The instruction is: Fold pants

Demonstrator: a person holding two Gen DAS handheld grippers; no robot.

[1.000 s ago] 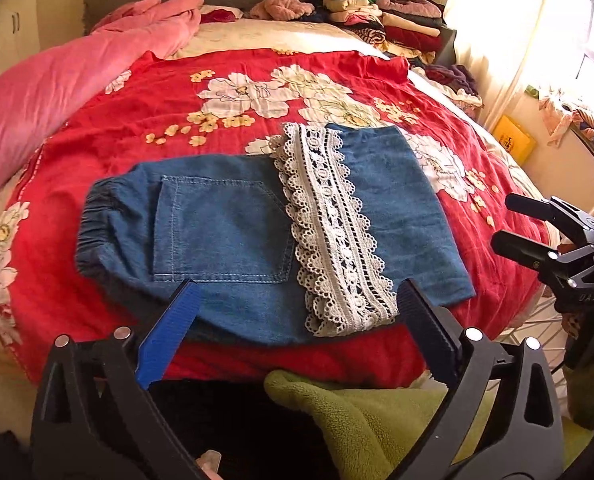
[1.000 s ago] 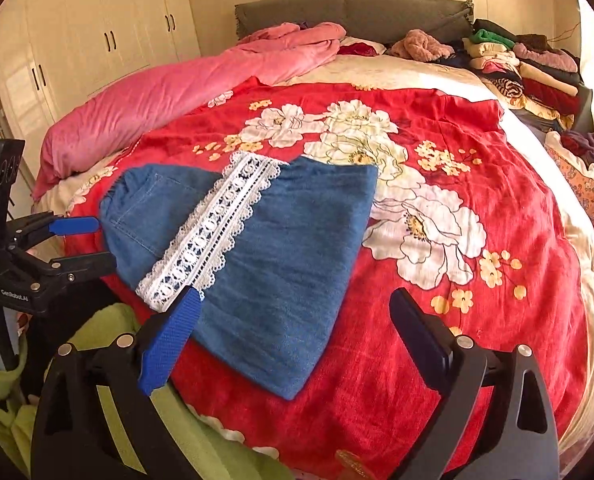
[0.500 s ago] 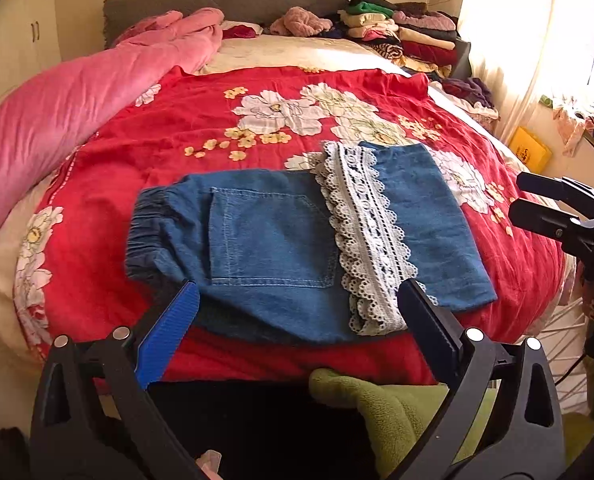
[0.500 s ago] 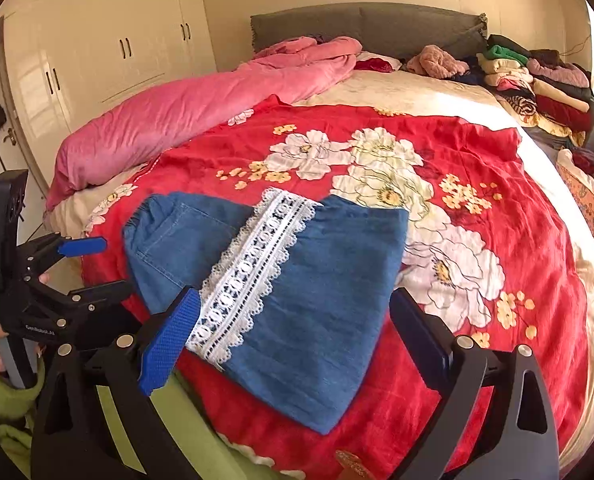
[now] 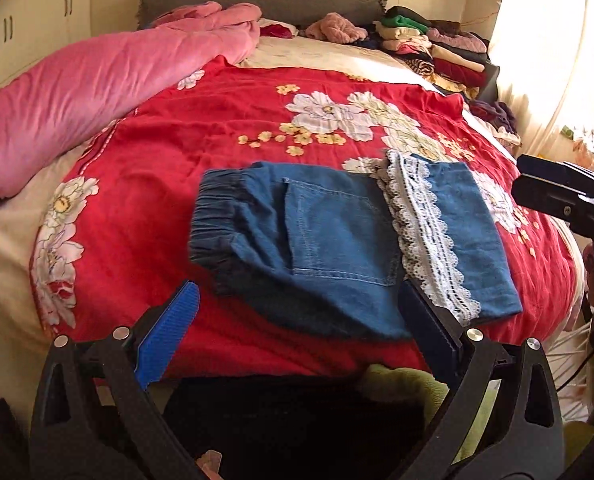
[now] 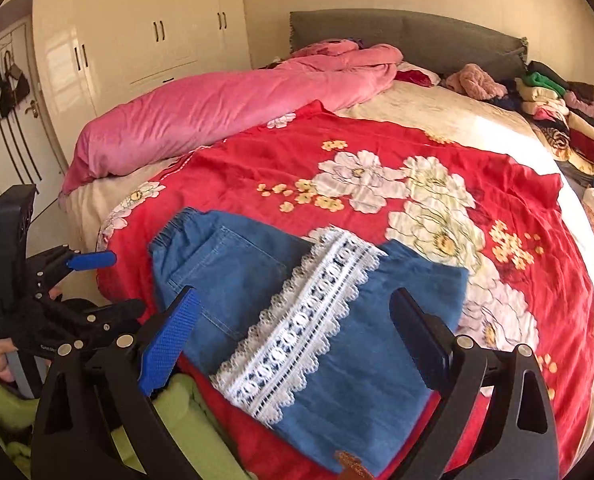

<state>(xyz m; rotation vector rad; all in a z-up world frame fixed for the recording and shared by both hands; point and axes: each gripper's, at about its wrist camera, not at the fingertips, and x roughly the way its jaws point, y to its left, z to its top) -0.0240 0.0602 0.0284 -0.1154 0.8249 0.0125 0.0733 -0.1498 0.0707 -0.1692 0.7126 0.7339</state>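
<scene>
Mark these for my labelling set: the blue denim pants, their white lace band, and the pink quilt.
blue denim pants [image 5: 329, 236], left wrist view, back pocket.
white lace band [image 6: 297, 328], right wrist view, band's middle.
pink quilt [image 6: 217, 116], right wrist view, central bulge.

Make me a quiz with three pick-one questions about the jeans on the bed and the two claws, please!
1. Where do the denim pants lie?
A. on the red flowered blanket
B. on the pink quilt
C. on the clothes pile by the headboard

2. What colour is the lace strip on the pants?
A. yellow
B. white
C. green

3. How is the left claw?
A. shut on the pants
B. shut on the lace
C. open, holding nothing

Answers:
1 A: the pants rest on the red flowered blanket, near its front edge.
2 B: the lace shows white against the blue denim.
3 C: its fingers stand wide apart with nothing between them; the right claw is open too.
</scene>
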